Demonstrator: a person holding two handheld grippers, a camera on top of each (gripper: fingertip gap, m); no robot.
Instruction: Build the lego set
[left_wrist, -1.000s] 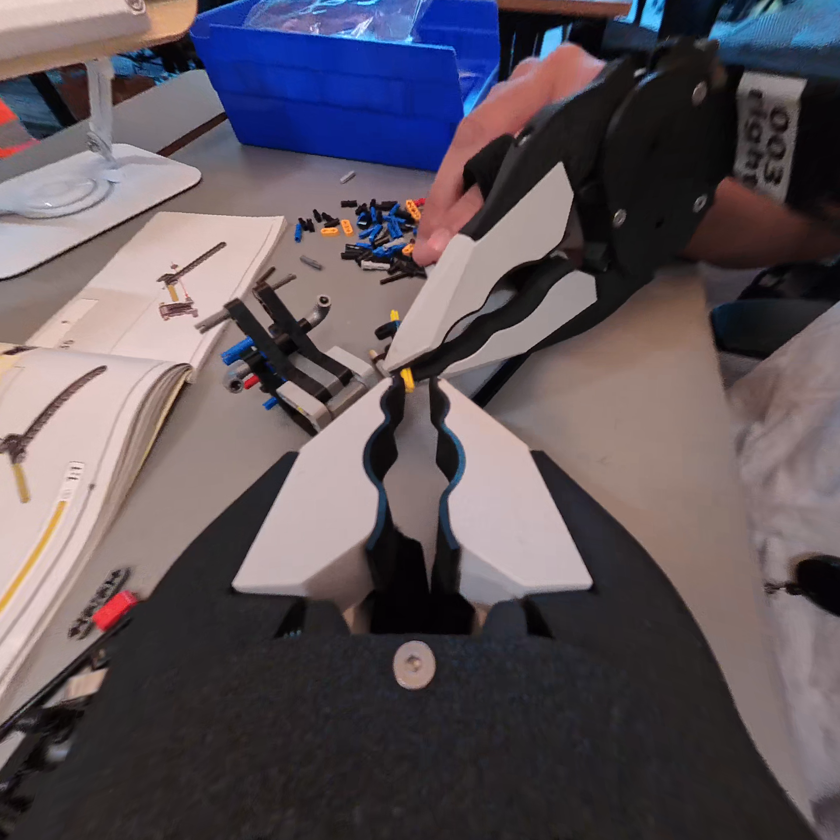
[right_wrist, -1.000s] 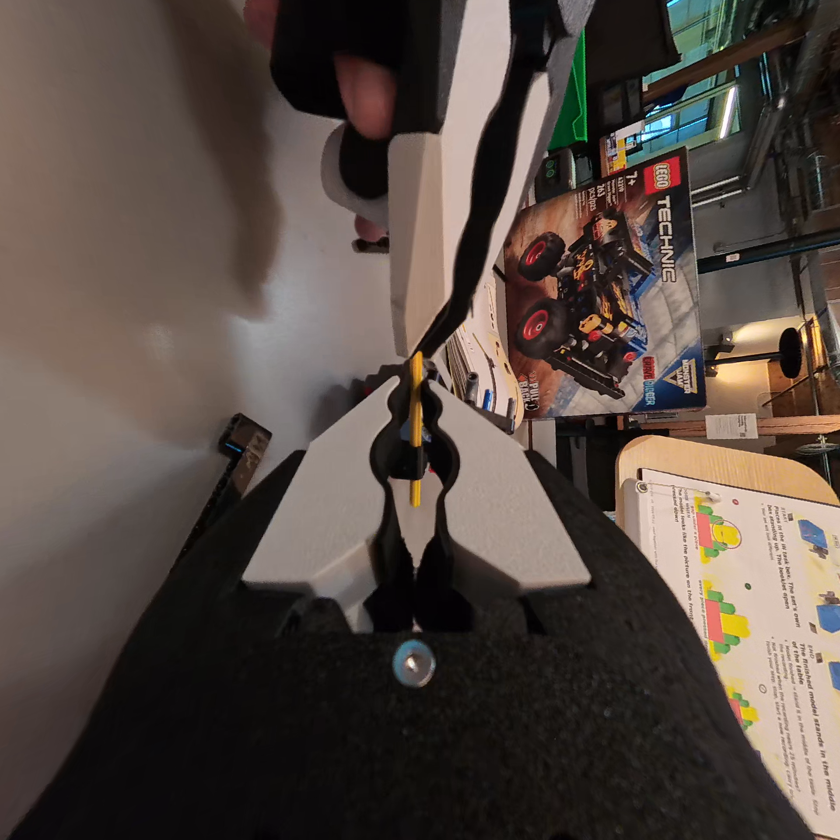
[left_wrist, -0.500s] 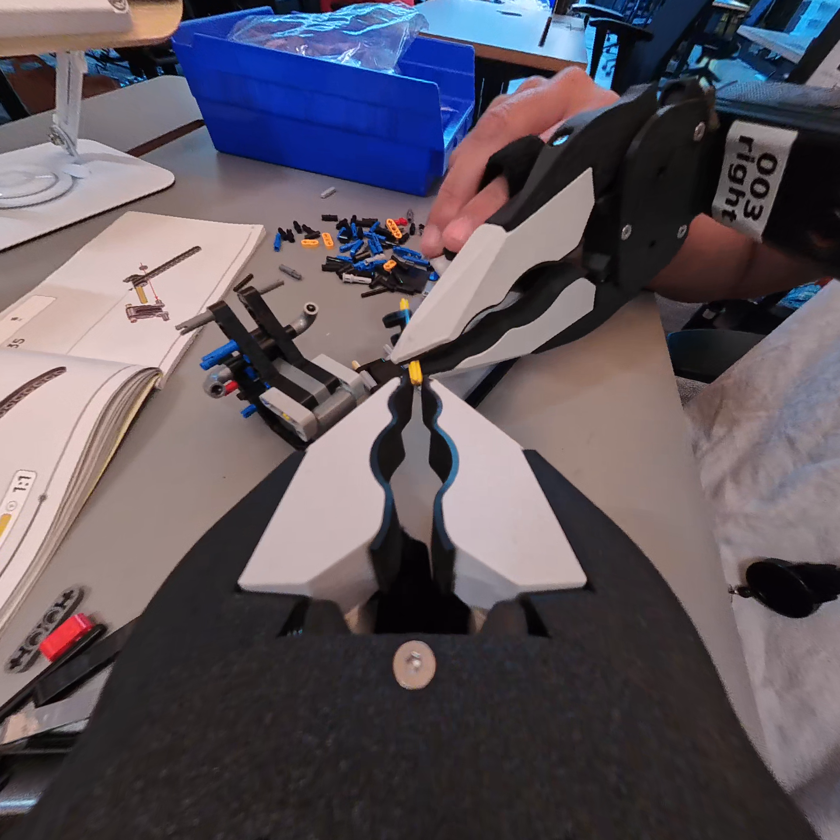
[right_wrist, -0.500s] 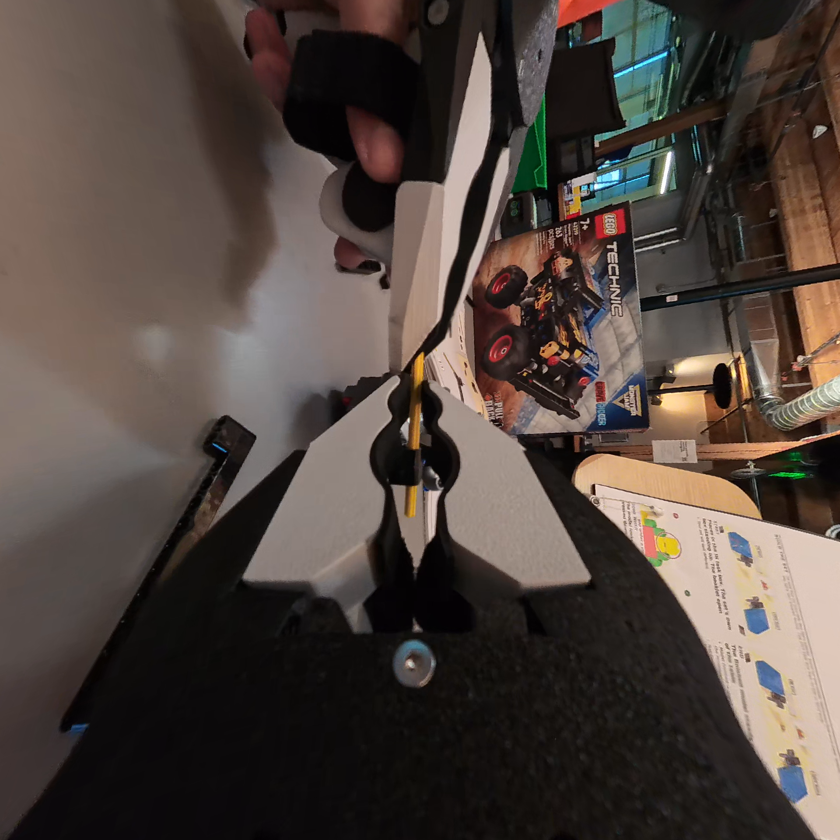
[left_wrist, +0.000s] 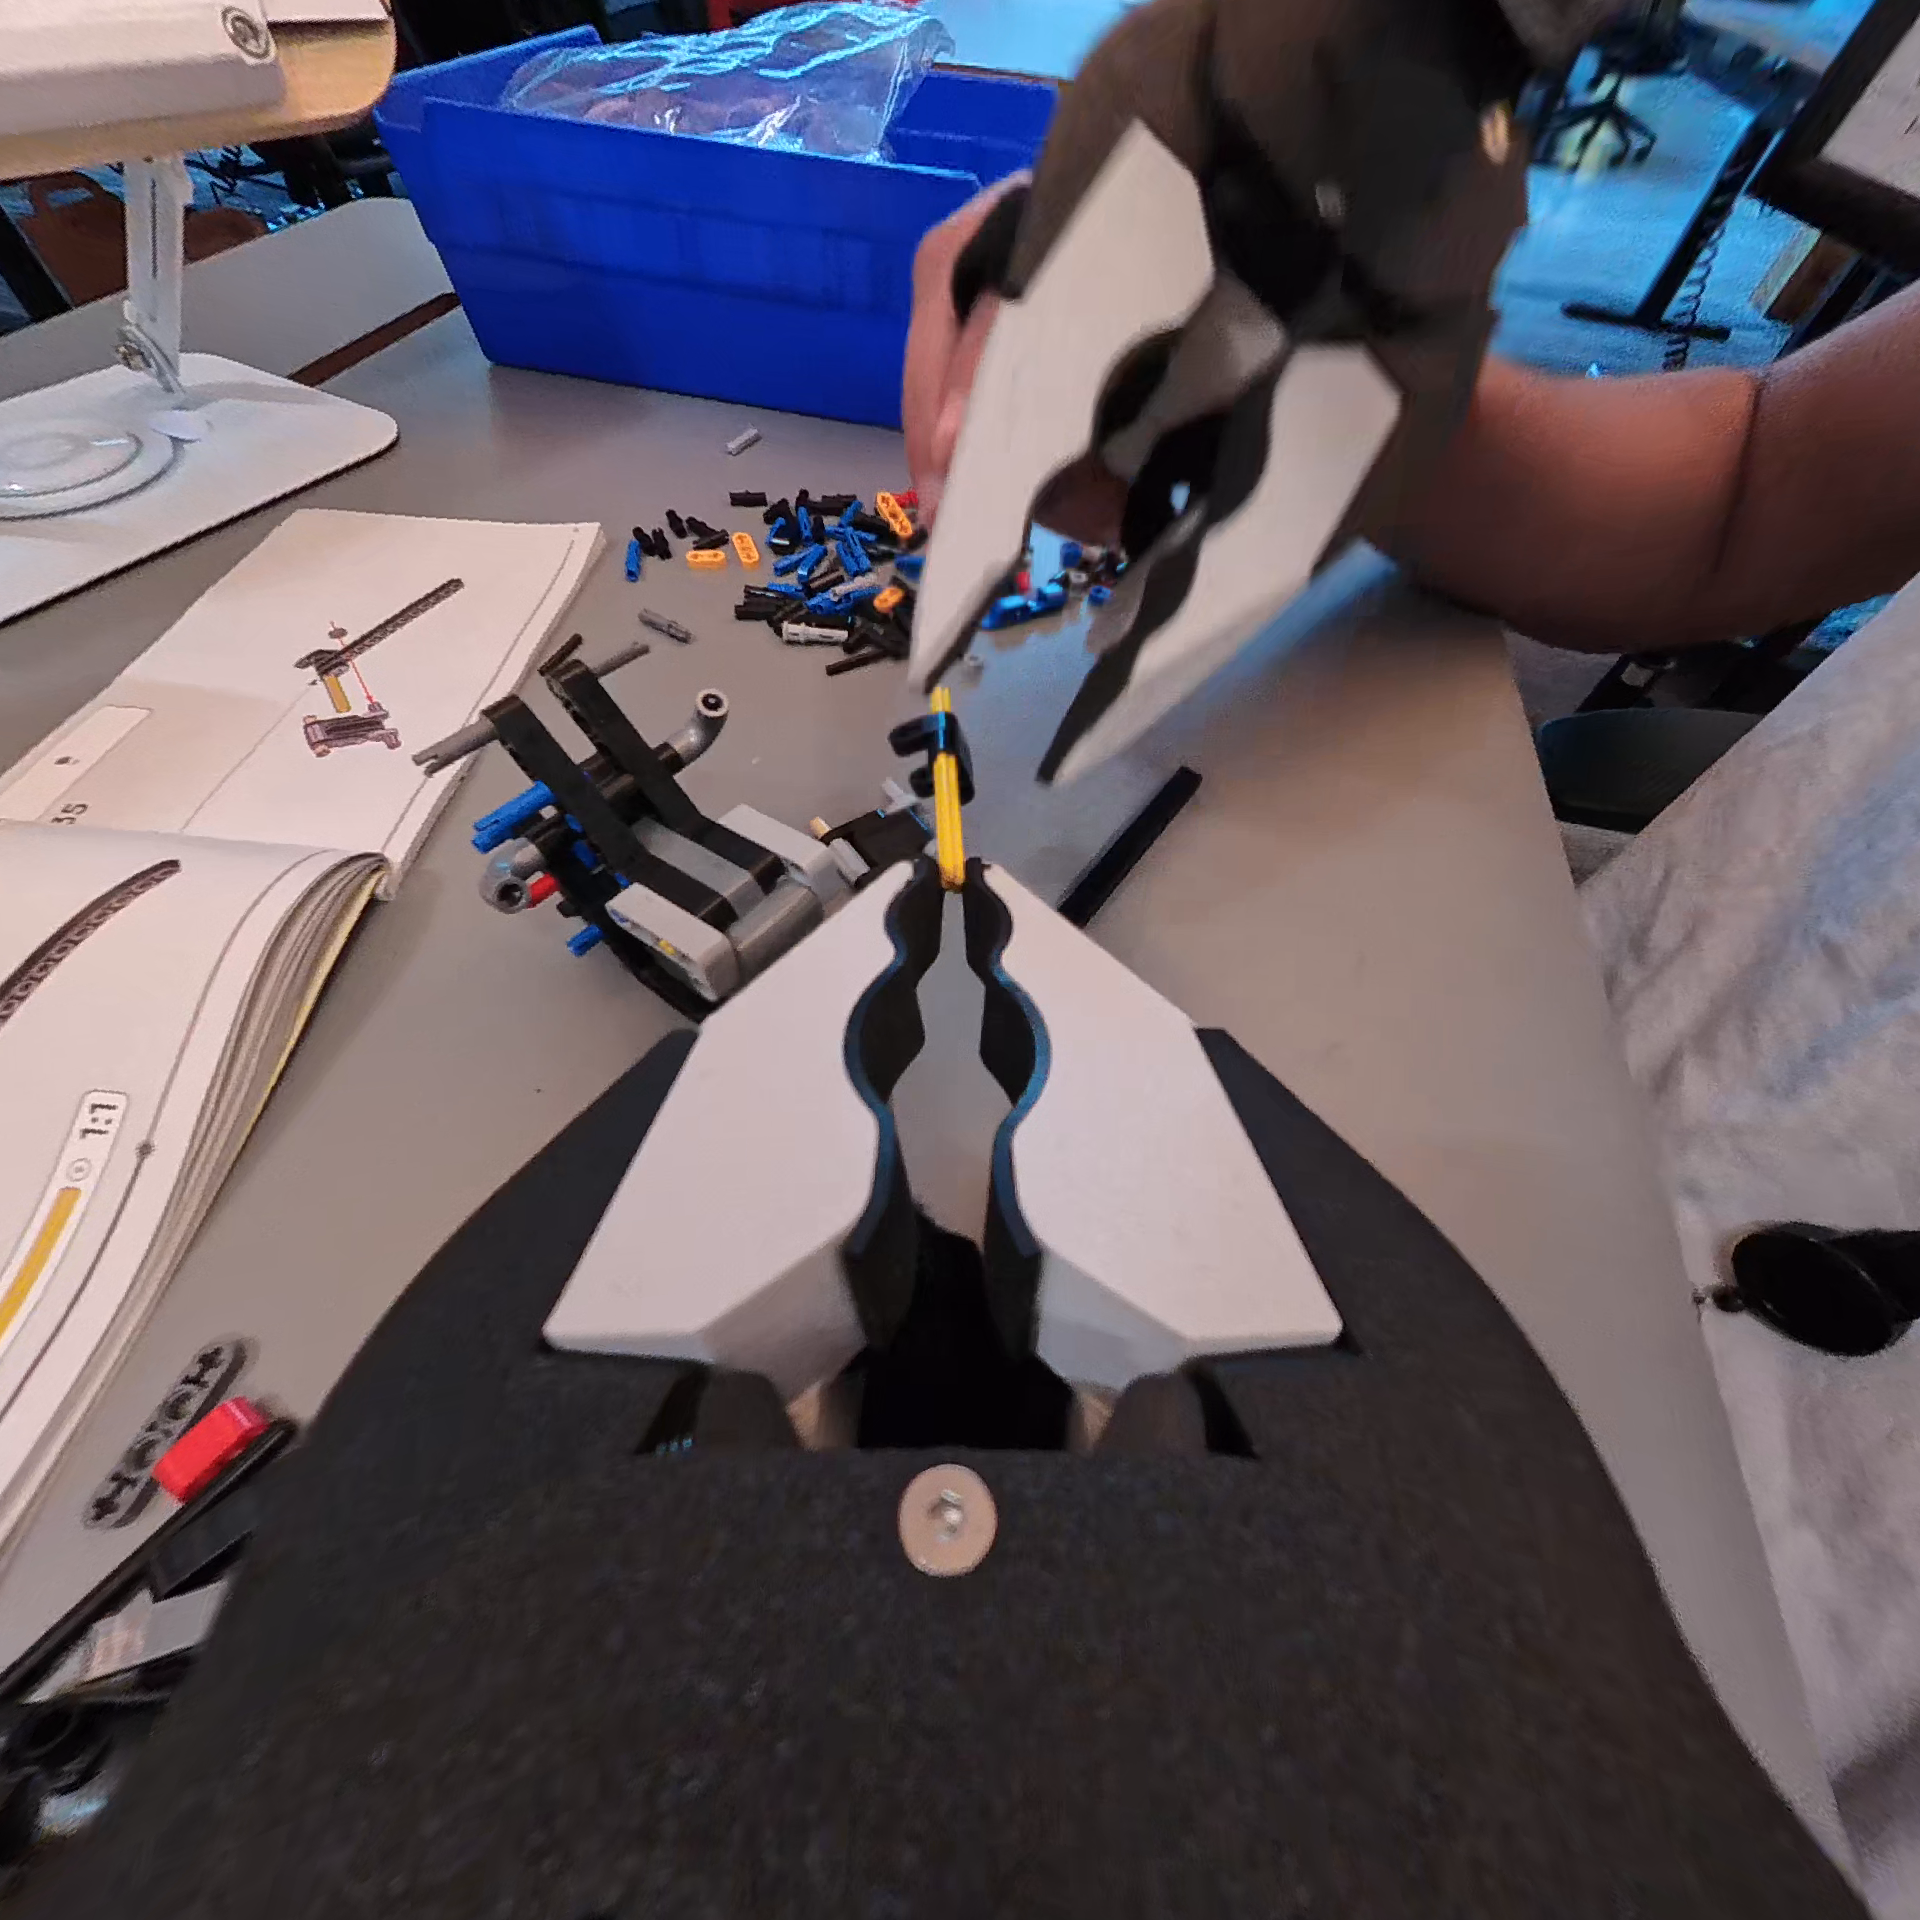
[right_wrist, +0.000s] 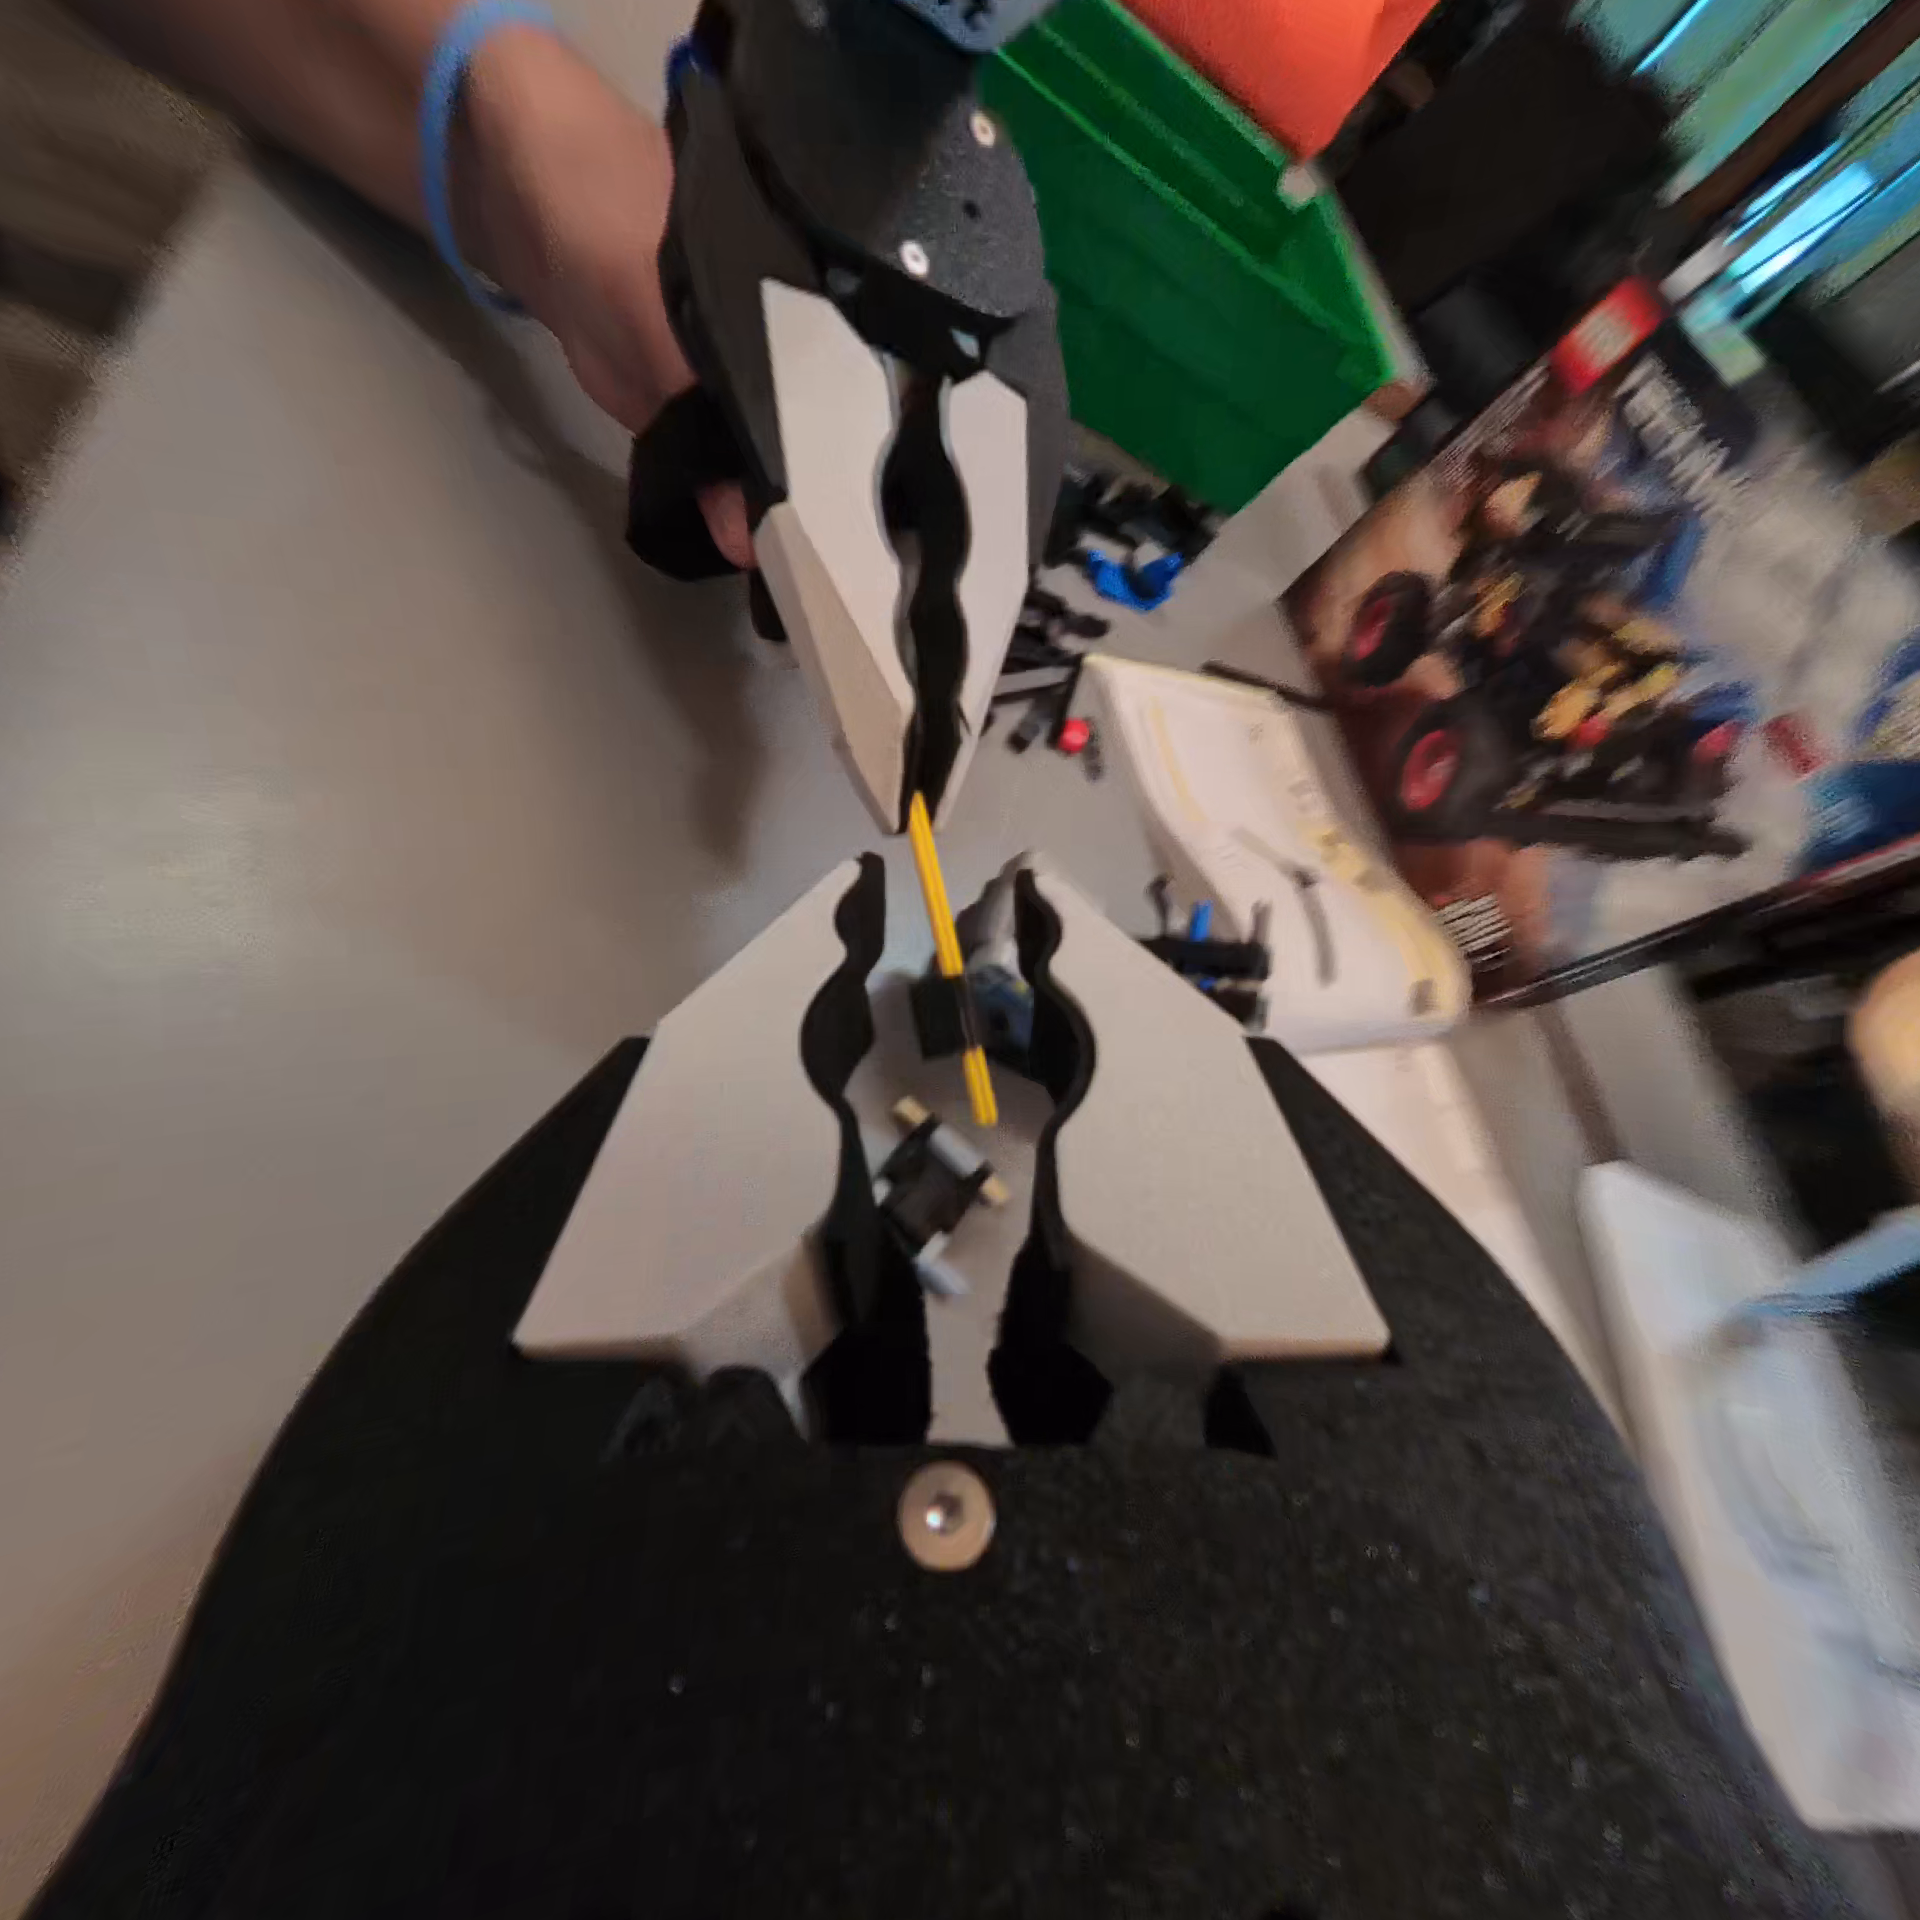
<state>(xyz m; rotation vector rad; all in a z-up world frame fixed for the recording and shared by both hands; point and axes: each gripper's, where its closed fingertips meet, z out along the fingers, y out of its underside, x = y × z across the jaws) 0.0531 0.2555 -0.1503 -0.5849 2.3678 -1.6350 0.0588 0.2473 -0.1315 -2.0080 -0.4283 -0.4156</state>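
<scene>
**A:** Who has the yellow rod (left_wrist: 943, 800) right now?

**B:** The left gripper (left_wrist: 948, 881) does. Its tips are pressed together on one end of the rod, and the rest sticks out forward above the grey table (left_wrist: 1351, 987). A small black connector (left_wrist: 928, 750) sits threaded partway along it.

**A:** And the right gripper (left_wrist: 992, 727)?

**B:** Spread, with nothing in it. From its own camera the rod runs down the gap between its fingers (right_wrist: 717, 1122) without touching either, as far as I can tell. Both views are blurred around it.

**A:** So what step is this?

**B:** I read it as a hand-over just finished: the rod with its connector now sits with the left, and the right is free. The half-built frame (left_wrist: 634, 831), black beams with blue pins on a grey block, lies on the table just left of the left gripper's tips, below the rod. A small black and grey piece (right_wrist: 930, 1190) lies on the table under the right gripper.

**A:** What comes next?

**B:** Probably fetching a piece from the loose pile (left_wrist: 821, 582) in front of the blue bin (left_wrist: 675, 239), or taking the rod again nearer its free end. The open booklet (left_wrist: 208, 831) on the left should settle which. Either way the left must hold the thin rod steady, since it is gripped only at its tip and could pivot.
</scene>
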